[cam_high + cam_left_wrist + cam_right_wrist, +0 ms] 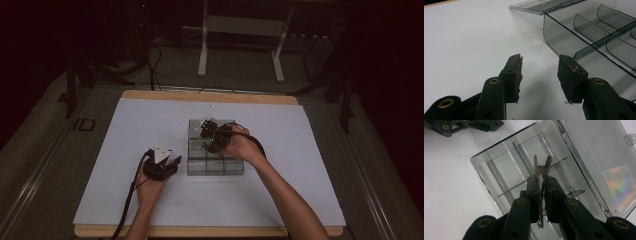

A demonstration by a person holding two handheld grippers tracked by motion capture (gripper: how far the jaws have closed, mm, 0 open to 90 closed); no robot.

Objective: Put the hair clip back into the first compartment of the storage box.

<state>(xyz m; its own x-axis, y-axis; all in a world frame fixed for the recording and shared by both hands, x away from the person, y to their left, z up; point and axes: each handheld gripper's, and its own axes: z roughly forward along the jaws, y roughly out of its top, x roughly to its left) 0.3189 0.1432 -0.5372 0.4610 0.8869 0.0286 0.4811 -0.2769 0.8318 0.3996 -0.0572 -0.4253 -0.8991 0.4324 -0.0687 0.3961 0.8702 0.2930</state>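
Pliers point(542, 167), small and of dull grey metal, stand clamped by their handles between the two black jaws of the right gripper point(541, 195); their short tips point away from the gripper and are parted in a narrow V. They hang over the clear organiser box point(499, 167), above its middle compartments. No brand, label or readable writing shows on the pliers, on the box or on the grippers; the one mark on the box is a rainbow sheen on the opened lid point(599, 157), which lies flat beside the tray with a small latch tab at its far edge.

In the high view the box point(215, 167) sits near the middle of the white board point(125, 150) that covers the wooden table point(210, 96), and the right gripper point(214, 135) is held over it by the person's right hand point(240, 145). The box is smoky transparent plastic, split by thin curved dividers into rows of small compartments, and I can see nothing lying in those that show.

The left gripper point(540, 75) rests on the board just beside the box's near left corner, in the left hand point(152, 187). Its jaws are spread apart with nothing between them, only bare white surface. Its worn pads show ragged edges.
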